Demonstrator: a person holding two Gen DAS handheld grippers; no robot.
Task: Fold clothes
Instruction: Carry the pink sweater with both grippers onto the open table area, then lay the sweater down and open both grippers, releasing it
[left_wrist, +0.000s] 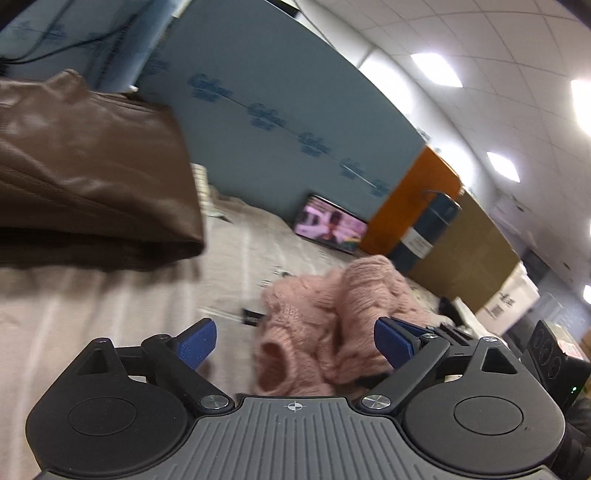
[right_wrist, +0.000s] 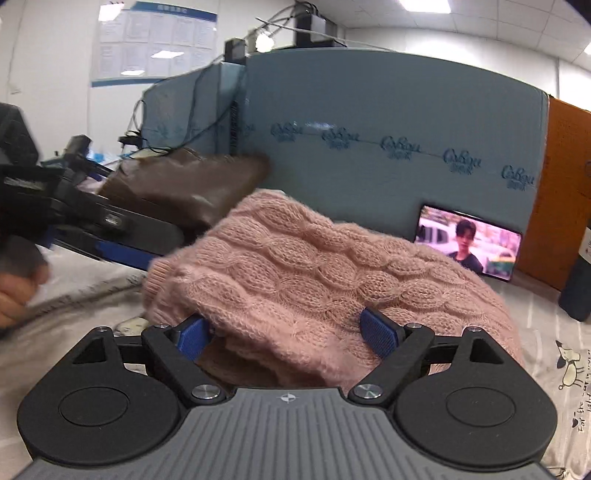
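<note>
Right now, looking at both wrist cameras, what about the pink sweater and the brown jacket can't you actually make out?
- Pink sweater: right wrist view, its lower part sits behind the right tongs; layout unreadable.
- Same sweater: left wrist view, bunched and blurred; the left tongs cover its near edge.
- Brown jacket: left wrist view, cut off by the left edge.
- Same jacket: right wrist view, motion-blurred, partly behind the sweater.

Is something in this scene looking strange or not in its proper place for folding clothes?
Yes. A phone playing a video leans against the blue panel on the bedsheet, unrelated to folding. The pink knit sweater lies bunched in a heap, not flat. The brown leather garment is also crumpled.
</note>
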